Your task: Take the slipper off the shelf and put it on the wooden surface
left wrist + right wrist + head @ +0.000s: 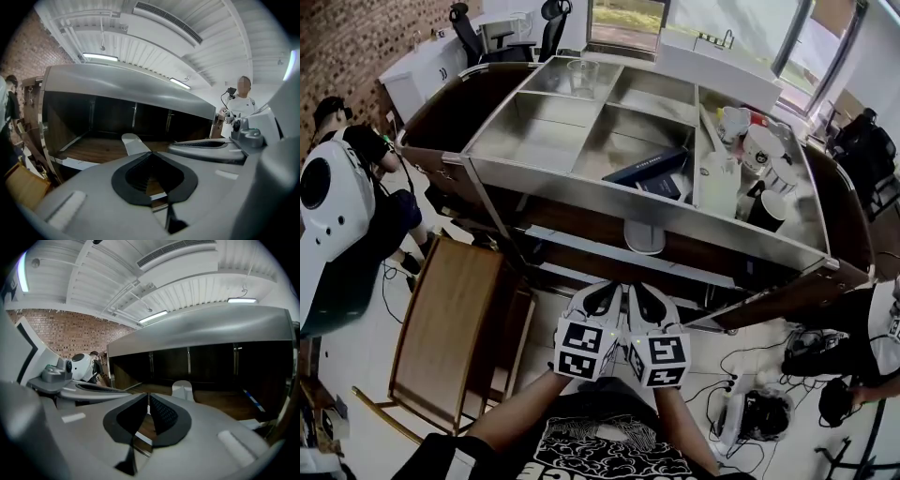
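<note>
Head view looks steeply down on a metal-topped counter [534,141] whose open compartments hold dark books [652,169] and cups [764,150]. None of that top shows from the grippers. Below it, on the dark wooden shelf [581,246], only the rounded end of the slipper [644,236] pokes out past the counter's edge. The left gripper [602,289] and right gripper [639,289] are held side by side just in front of the shelf. A bare wooden board [450,323] lies low at the left, well apart from the slipper. Left gripper view looks under the counter, where the slipper [133,143] lies flat on the shelf boards [93,151], pale grey-white and plain, slightly left of the gripper's line. The left gripper [150,153] has its jaws pressed together at the tips with nothing caught in them. A person [241,101] stands at the right, unseen in the other gripper view. Right gripper view shows the slipper [183,390] end-on (its strap arching over a white sole), slightly right of the right gripper [148,397]. That gripper's jaws are likewise clenched on nothing, and a brick wall [61,333] fills the left.
</note>
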Demonstrator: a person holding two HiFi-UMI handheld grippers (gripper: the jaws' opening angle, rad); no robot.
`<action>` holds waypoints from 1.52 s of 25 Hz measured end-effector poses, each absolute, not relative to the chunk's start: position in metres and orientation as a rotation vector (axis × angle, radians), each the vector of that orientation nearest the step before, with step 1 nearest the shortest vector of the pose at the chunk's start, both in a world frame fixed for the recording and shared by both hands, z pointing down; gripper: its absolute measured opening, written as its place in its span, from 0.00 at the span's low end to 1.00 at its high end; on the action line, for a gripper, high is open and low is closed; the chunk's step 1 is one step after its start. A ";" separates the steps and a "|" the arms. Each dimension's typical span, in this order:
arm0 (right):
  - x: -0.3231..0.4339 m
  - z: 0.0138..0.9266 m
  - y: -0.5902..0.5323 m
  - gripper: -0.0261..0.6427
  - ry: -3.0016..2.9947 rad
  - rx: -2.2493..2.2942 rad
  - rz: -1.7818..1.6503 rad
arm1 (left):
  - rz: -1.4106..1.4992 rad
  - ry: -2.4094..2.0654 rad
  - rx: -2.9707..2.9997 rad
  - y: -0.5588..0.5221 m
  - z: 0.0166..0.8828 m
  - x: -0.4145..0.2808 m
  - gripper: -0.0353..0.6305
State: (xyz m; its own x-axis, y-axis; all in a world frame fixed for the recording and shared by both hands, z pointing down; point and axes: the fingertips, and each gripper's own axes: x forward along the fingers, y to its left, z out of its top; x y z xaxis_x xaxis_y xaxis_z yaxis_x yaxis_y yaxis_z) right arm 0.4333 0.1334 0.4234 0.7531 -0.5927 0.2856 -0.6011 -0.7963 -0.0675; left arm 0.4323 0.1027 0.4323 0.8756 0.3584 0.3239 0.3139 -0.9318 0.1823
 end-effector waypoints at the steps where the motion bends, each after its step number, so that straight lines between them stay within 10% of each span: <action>1: 0.440 0.427 0.134 0.04 -0.995 2.906 0.470 | 0.544 0.519 2.919 0.103 0.434 0.438 0.06; 38: 0.629 0.540 0.145 0.20 -0.758 2.701 0.808 | 0.524 0.282 2.853 0.061 0.459 0.497 0.06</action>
State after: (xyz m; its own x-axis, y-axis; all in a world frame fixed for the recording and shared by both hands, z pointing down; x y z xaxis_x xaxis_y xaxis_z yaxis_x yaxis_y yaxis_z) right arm 0.6292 0.1450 0.5403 0.7157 -0.4133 0.5630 -0.5355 -0.8422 0.0624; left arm 0.4968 0.0614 0.4595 0.9178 0.2274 0.3256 0.1465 -0.9559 0.2546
